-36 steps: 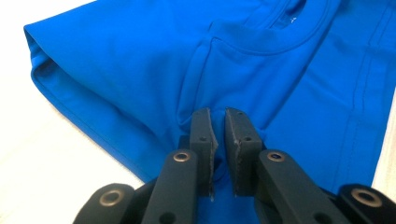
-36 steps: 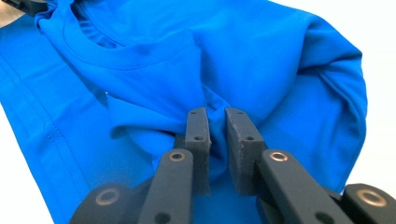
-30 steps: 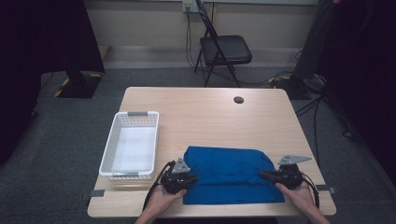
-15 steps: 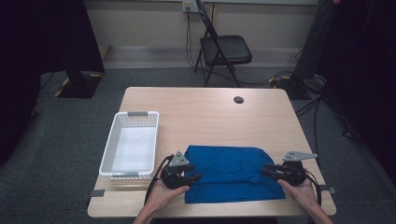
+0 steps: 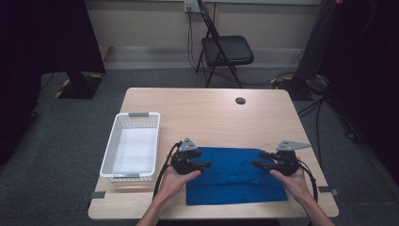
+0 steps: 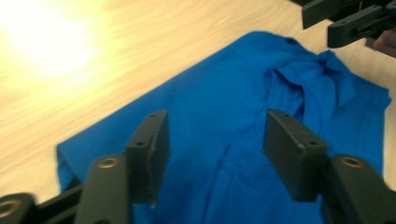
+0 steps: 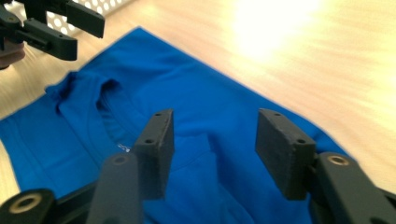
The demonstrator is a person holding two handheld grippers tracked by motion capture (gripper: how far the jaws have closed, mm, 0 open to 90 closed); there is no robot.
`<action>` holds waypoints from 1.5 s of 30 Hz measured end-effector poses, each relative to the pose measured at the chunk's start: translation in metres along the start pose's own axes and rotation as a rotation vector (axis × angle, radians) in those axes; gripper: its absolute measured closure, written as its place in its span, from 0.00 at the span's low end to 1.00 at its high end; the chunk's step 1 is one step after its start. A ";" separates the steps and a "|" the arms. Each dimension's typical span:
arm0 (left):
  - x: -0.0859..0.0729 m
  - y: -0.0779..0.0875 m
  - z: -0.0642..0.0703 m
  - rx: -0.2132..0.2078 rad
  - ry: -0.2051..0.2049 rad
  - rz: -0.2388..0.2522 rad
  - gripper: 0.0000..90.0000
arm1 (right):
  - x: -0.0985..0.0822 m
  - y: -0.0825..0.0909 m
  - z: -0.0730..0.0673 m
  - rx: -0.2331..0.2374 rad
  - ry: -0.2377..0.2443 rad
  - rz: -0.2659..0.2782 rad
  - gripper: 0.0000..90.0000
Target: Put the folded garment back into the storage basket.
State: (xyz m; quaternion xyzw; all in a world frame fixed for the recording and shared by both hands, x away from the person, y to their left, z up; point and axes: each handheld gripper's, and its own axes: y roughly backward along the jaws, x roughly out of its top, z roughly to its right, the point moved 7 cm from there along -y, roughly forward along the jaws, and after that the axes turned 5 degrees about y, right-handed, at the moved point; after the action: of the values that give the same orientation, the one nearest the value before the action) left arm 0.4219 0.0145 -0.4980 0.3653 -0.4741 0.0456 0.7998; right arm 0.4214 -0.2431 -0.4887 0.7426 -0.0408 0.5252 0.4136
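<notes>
Folded blue cotton shirt [image 5: 235, 175] flat at lower centre of wooden table [image 5: 207, 113]; left gripper [image 5: 203, 165], right gripper [image 5: 258, 164] just opening, half-spread, empty above cloth. Lift clear before regripping edges evenly.

Each hand-held gripper is showing matte black: the left hand-held gripper [image 5: 203, 165] and the right hand-held gripper [image 5: 257, 164] are each carrying a grey three-cornered plate on top and trailing a black looping cable. Their flat rectangular pads [image 6: 150, 154] are showing small screw holes, and brass-coloured pivots are glinting below. The forearms are showing bare, without sleeves.
</notes>
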 end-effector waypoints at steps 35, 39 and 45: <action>-0.016 -0.017 0.019 -0.024 -0.109 -0.081 0.93 | -0.017 -0.039 -0.009 -0.006 0.047 -0.094 0.90; -0.013 -0.012 0.022 -0.032 -0.107 -0.052 0.93 | -0.012 -0.033 -0.010 0.003 0.035 -0.061 0.92; -0.009 -0.005 0.022 -0.033 -0.103 -0.016 0.93 | -0.003 -0.023 -0.013 0.019 0.028 -0.017 0.93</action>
State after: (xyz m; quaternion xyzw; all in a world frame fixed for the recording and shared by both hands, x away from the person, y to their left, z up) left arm 0.4031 -0.0010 -0.5016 0.3579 -0.5122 0.0126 0.7806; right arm 0.4215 -0.2204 -0.5026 0.7392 -0.0238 0.5325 0.4116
